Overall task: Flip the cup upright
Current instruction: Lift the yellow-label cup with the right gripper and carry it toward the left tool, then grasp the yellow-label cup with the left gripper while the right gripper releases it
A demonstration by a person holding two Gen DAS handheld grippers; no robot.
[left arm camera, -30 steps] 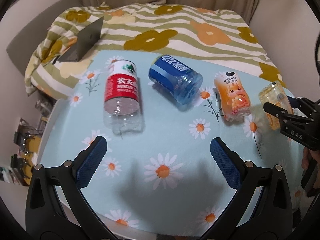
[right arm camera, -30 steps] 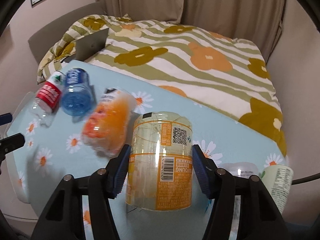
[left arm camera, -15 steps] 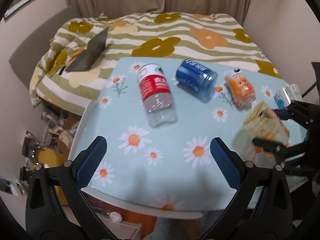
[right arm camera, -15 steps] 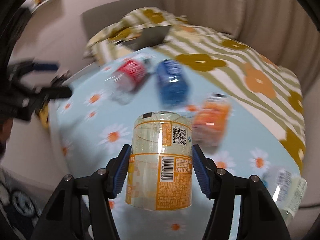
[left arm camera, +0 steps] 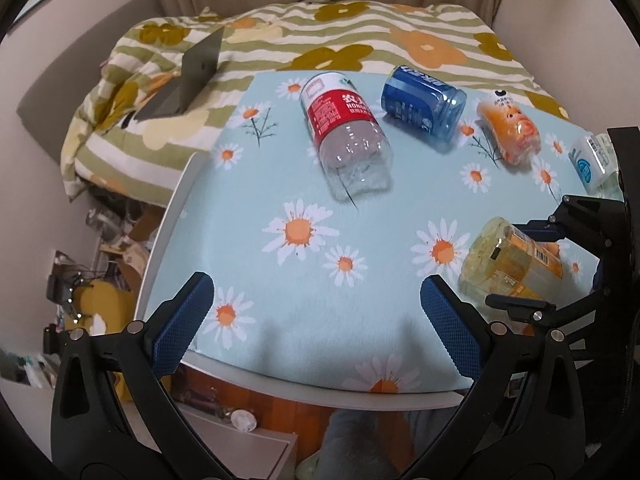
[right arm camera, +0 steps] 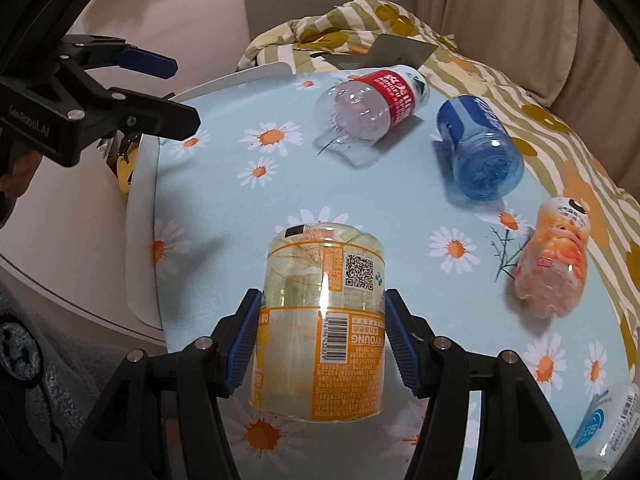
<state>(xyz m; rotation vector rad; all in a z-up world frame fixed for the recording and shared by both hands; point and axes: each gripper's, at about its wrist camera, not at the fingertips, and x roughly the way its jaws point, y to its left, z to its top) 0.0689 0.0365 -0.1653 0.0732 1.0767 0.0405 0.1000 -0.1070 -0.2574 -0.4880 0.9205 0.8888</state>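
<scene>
- Between the blue pads of the right gripper (right arm camera: 320, 344) sits the yellow-orange cup (right arm camera: 320, 328), a cut-off clear bottle with an orange label, pinched on both sides and held above the near part of the table (right arm camera: 208, 200).
- From the left wrist view the same cup (left arm camera: 510, 262) shows at the right edge, tilted, its clear end pointing toward the table's middle; whether it touches the cloth cannot be told.
- The left gripper (left arm camera: 316, 316) hangs over the near table edge with its jaws spread wide and nothing between them; from the right wrist view it (right arm camera: 176, 88) stands off to the far left, well apart from the cup.
- On the daisy-print cloth lie three more cut bottles on their sides: a red-label cup (left arm camera: 344, 128), a blue cup (left arm camera: 424, 100) just beside it, and an orange cartoon cup (left arm camera: 510, 130) further right.
- A white-and-blue container (left arm camera: 592, 160) lies near the right table edge.
- Behind the table is a bed with a striped flower quilt (left arm camera: 360, 36), and a grey laptop (left arm camera: 188, 76) rests open on it.
</scene>
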